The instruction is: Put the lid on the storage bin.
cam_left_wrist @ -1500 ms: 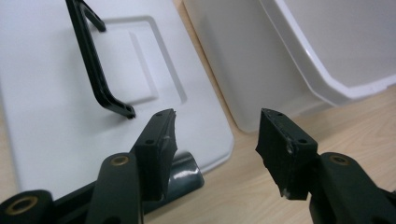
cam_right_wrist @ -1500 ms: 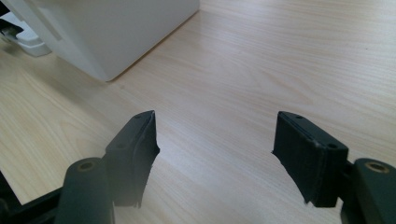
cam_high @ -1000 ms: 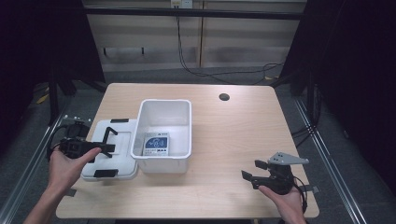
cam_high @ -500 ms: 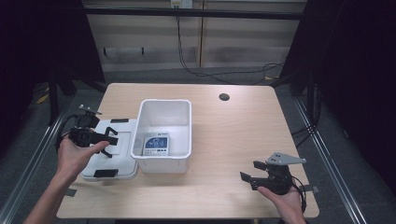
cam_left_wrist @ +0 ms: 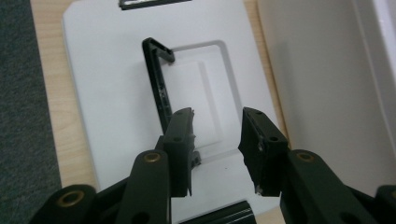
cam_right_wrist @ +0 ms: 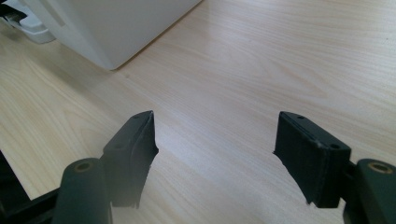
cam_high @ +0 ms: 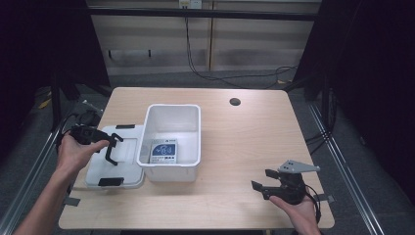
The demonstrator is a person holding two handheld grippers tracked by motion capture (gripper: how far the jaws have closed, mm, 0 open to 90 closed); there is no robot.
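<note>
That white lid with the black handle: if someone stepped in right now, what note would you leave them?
Left gripper: over the lid, jaws open and just been closing, nothing pinched; the raised black handle stands just beside the left jaw, not gripped.
Right gripper: open, empty, above bare table near the front right edge.
Things: the lid lies flat on the table, left of the open white box; a small blue and white packet lies inside the box.
Done: lid is off.
Left, probably: grip the handle and move the lid.
</note>
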